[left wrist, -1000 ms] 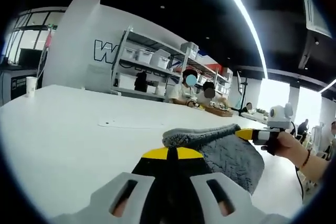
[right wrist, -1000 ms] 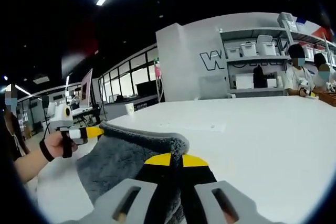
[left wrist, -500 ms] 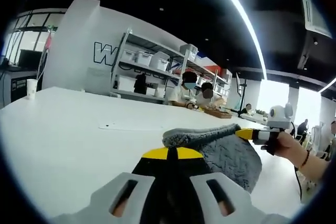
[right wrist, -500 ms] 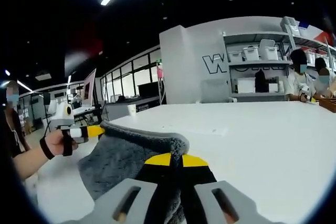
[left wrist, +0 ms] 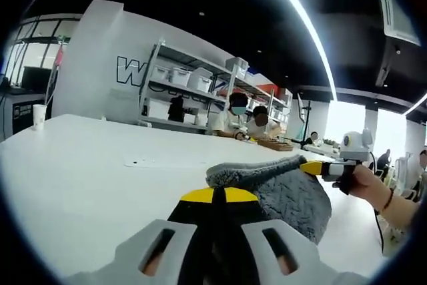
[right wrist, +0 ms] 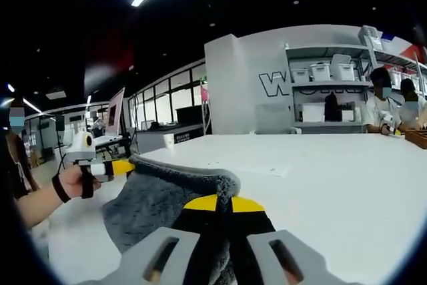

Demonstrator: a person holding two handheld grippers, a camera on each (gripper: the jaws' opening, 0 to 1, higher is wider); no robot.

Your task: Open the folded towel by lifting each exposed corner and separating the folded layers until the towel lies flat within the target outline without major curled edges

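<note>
A: Holding the towel (left wrist: 287, 188) up between both grippers, are we?

B: Yes. In the left gripper view the left gripper (left wrist: 215, 196) has its yellow-tipped jaws pressed together, and the grey cloth runs from them across to the right gripper (left wrist: 313, 169), which pinches the far corner. In the right gripper view it is the mirror of that: the right gripper (right wrist: 223, 203) is closed on an edge, the towel (right wrist: 167, 198) sags away to the left gripper (right wrist: 123, 167) in a hand (right wrist: 70, 181).

A: Where does the cloth sit against the table?

B: It hangs over the white table (left wrist: 93, 178), drooping between the two grips. Whether its lower edge touches the top, I cannot tell. A faint outline (left wrist: 167, 162) lies further back on the table, well apart from the towel.

A: So what makes this step go well?

B: I would judge: keep both pinches firm and draw the hands apart evenly until the sag goes and the layers fall open. Then carry it level over the outline and lower the hanging edge first, so nothing curls under. Uneven pull would likely twist it.
</note>
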